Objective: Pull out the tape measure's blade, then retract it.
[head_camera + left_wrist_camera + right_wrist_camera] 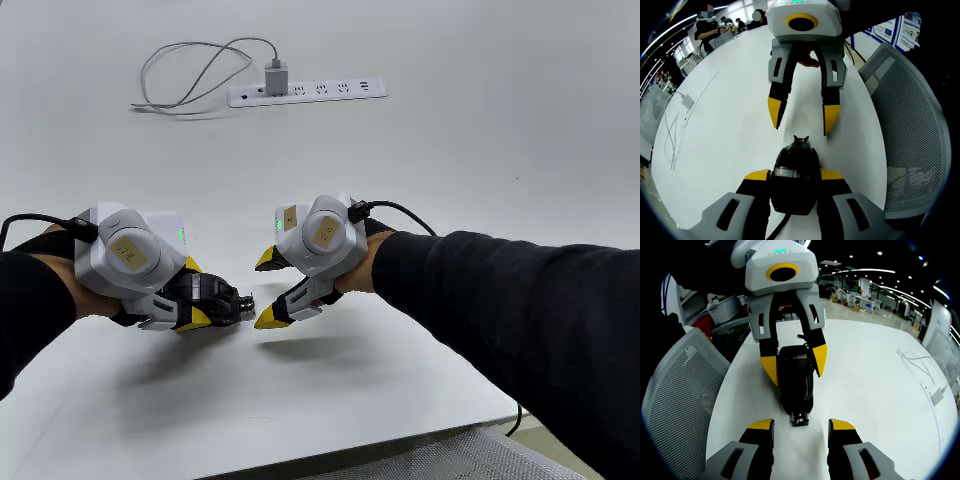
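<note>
1. The left gripper (795,176) has its jaws closed onto the sides of the black tape measure (796,162), which it holds over the white table (400,150)
2. The tape measure's hook end (800,419) points toward the right gripper (801,426)
3. The right gripper's jaws stand wide apart and grip nothing, with the hook end just ahead of their yellow tips
</note>
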Available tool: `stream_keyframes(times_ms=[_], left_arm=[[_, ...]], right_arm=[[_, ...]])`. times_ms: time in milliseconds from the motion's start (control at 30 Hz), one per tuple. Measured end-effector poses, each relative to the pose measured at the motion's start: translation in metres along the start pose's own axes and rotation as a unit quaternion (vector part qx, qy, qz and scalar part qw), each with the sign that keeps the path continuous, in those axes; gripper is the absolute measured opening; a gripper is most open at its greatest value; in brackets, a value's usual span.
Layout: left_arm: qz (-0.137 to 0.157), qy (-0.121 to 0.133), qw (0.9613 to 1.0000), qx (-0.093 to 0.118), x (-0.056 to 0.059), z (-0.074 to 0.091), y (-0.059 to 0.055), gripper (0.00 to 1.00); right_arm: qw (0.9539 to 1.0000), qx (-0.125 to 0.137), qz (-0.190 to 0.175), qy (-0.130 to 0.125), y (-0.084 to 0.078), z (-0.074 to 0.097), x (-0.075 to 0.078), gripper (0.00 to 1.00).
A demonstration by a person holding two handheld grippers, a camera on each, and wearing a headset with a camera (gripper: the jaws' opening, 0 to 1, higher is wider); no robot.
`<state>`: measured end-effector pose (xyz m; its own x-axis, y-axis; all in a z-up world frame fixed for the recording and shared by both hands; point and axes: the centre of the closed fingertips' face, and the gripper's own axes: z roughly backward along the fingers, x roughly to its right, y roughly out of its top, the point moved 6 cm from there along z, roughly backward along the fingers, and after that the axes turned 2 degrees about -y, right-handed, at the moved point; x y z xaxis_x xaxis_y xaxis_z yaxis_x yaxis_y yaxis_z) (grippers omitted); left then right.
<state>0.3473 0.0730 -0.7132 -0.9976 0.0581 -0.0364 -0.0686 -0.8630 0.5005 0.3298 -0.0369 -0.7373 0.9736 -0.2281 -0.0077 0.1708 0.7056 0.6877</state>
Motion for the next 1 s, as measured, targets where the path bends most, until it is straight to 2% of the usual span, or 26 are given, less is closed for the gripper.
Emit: stream_keyframes(times_ms=[400, 533, 767, 933, 1000], left_arm=[[0.004, -0.009, 0.9999, 0.006, 0.000, 0.000, 0.000, 0.31], [0.005, -0.008, 0.9999, 0.008, 0.000, 0.000, 0.000, 0.31], [0.005, -0.012, 0.9999, 0.011, -0.001, -0.001, -0.001, 0.31], [0.006, -0.012, 0.9998, 0.013, -0.001, 0.000, -0.001, 0.31], [0.006, -0.011, 0.9999, 0.012, 0.000, 0.000, -0.001, 0.31]], right_arm=[[0.9998, -0.007, 0.015, 0.009, -0.003, -0.015, 0.003, 0.23], [0.9996, -0.017, 0.021, 0.009, -0.006, -0.021, 0.002, 0.20], [0.9991, -0.018, 0.032, 0.021, -0.001, -0.027, -0.002, 0.13], [0.9988, -0.023, 0.041, 0.014, -0.002, -0.030, -0.003, 0.12], [0.9993, -0.024, 0.026, 0.012, -0.002, -0.030, -0.002, 0.12]])
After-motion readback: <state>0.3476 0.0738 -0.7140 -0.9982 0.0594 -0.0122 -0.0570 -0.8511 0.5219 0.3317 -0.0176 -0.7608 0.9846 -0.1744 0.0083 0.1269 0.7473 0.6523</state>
